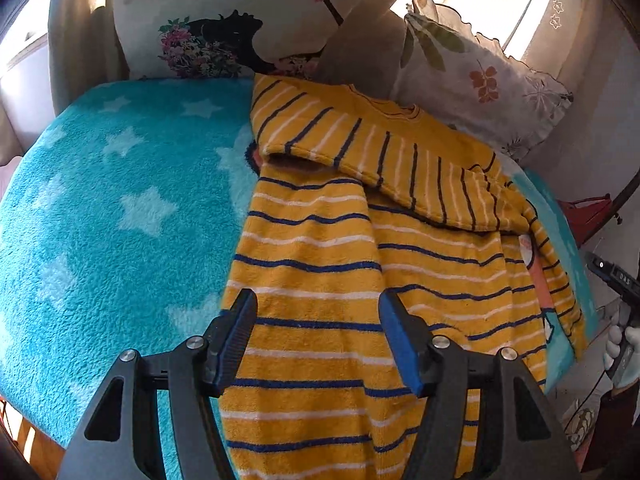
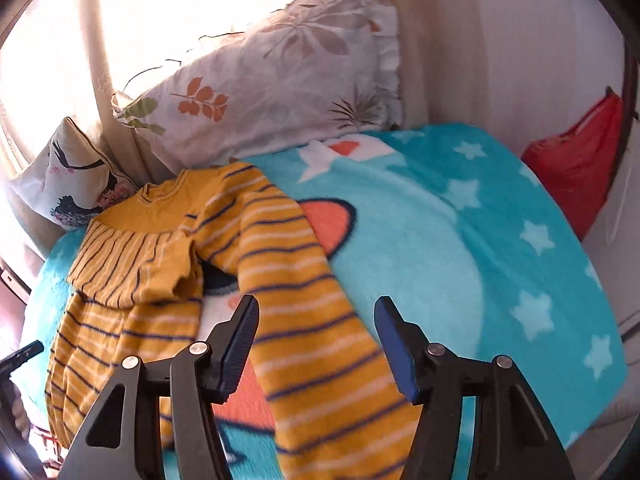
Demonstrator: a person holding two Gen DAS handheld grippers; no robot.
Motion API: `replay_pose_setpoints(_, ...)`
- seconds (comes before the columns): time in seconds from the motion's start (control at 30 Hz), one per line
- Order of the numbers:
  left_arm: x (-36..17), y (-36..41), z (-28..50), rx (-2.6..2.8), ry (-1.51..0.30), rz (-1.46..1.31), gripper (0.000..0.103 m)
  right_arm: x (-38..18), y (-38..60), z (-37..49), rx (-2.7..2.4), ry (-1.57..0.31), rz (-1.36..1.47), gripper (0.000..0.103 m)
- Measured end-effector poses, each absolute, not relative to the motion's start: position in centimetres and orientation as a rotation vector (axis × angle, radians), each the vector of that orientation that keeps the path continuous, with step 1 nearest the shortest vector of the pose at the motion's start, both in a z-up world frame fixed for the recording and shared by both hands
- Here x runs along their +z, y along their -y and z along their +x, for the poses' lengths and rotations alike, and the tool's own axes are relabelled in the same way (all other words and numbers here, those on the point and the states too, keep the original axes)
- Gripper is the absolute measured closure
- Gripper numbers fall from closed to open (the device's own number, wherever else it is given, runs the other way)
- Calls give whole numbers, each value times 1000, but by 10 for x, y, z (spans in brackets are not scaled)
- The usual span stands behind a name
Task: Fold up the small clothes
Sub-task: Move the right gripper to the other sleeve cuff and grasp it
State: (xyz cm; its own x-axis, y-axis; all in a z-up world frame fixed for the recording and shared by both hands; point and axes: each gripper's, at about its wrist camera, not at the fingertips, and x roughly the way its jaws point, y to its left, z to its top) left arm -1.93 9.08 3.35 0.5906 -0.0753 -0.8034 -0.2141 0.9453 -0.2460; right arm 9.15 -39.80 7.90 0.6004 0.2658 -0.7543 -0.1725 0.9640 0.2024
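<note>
A small yellow top with navy and white stripes (image 1: 340, 264) lies on a turquoise star blanket (image 1: 100, 220). One sleeve (image 1: 360, 144) is folded across its chest. My left gripper (image 1: 316, 320) is open and empty, hovering over the top's lower body. In the right wrist view the top (image 2: 132, 280) lies at the left, with its other sleeve (image 2: 312, 312) stretched out toward me. My right gripper (image 2: 316, 320) is open, its fingers either side of that sleeve, holding nothing. The right gripper also shows at the left wrist view's right edge (image 1: 620, 280).
A floral cushion (image 1: 224, 40) and a leaf-print pillow (image 2: 272, 80) lean against the curtain behind the blanket (image 2: 460, 240). A red bag (image 2: 576, 160) sits off the blanket's far right. The blanket's near edge drops off at the left (image 1: 24, 420).
</note>
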Motion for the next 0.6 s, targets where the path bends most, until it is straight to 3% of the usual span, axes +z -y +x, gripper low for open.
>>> replay_pose_setpoints(0.2, 28, -72, -7, 7, -970, -351, 41, 55, 439, 22, 195, -958, 158, 33)
replay_pose_setpoints(0.43, 29, -60, -15, -4, -977, -338, 41, 12, 463, -1, 49, -965, 268, 31)
replay_pose_setpoints(0.47, 31, -60, -17, -2, -974, -339, 41, 13, 459, -3, 48, -937, 257, 36)
replay_pose_setpoints(0.53, 34, -61, -19, 3, -970, -341, 41, 14, 455, -3, 116, -932, 310, 88)
replay_pose_setpoints(0.6, 36, -63, -19, 11, -967, -346, 41, 21, 457, 1, 167, -915, 361, 89)
